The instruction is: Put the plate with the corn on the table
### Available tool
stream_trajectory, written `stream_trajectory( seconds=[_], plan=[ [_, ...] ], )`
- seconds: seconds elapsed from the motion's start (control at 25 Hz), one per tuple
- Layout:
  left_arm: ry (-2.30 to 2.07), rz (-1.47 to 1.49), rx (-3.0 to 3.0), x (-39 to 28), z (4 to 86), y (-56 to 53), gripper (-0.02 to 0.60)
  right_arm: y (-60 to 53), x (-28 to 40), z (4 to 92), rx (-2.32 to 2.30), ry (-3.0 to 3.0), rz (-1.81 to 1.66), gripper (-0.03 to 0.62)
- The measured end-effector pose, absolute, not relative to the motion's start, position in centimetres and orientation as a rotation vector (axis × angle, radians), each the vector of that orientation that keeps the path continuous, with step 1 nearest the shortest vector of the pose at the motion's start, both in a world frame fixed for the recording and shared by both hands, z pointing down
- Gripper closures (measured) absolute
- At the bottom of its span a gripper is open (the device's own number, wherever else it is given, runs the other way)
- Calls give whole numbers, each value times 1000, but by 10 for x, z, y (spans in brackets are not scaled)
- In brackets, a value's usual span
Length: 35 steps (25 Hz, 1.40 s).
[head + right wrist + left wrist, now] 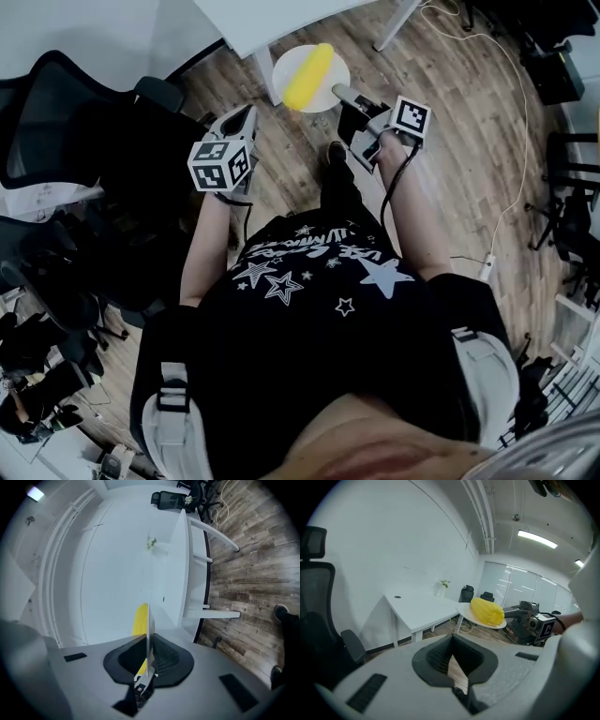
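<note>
Wood floor (pixel 469 141) lies under everything, and the white worktop (pixel 262 19) stands just ahead of the person, bare where I can see it. The plate (pixel 283 67) is not on it yet. It hangs in the air over the floor, close to the worktop's near corner, with the corn (pixel 307 77) lying loose on top.

The right gripper (pixel 339 92) has its jaws clamped on the near rim of the plate and on nothing else. Its own view shows the thin rim (pixel 148 620) edge-on between the pads, with the corn (pixel 139 618) off to one side. The left gripper (pixel 246 117) hovers to the left of the plate, well clear of it. Its jaws (pixel 452 660) stand slightly apart with only floor showing between them, so it gives no support.

That one-sided pinch is what worries me. All the weight sits beyond the jaws, so the plate could swivel or droop in the grip. Any tilt would let the corn roll, since nothing holds it, and from here it would land on the floor.

The worktop edge (pixel 417 609) is the other hazard. If the plate comes in too low, its far rim will knock that edge, which could jolt the corn off or twist the plate out of the pads. If it is let go before it rests flat and well in from the corner, it could tip over the side.
</note>
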<state>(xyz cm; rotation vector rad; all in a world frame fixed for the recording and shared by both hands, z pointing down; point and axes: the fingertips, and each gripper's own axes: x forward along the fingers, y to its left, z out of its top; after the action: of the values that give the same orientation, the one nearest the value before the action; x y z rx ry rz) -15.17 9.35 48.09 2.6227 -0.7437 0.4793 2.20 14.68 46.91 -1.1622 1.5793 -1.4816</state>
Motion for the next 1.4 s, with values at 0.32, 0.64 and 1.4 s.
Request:
stream_trajectory(
  seconds=[0.32,0.64,1.4],
  plan=[
    [-838,489,2601,-89,472,33,577,74,85,471,-1118,1657,-1540,565],
    [-961,472,2552,-40,459,-15,577,7,136,460,-1066,1760,-1589,565],
    [-1131,450,2405,9,481,-80,577,-82,194,477,-960,1847,-1704,563]
  ],
)
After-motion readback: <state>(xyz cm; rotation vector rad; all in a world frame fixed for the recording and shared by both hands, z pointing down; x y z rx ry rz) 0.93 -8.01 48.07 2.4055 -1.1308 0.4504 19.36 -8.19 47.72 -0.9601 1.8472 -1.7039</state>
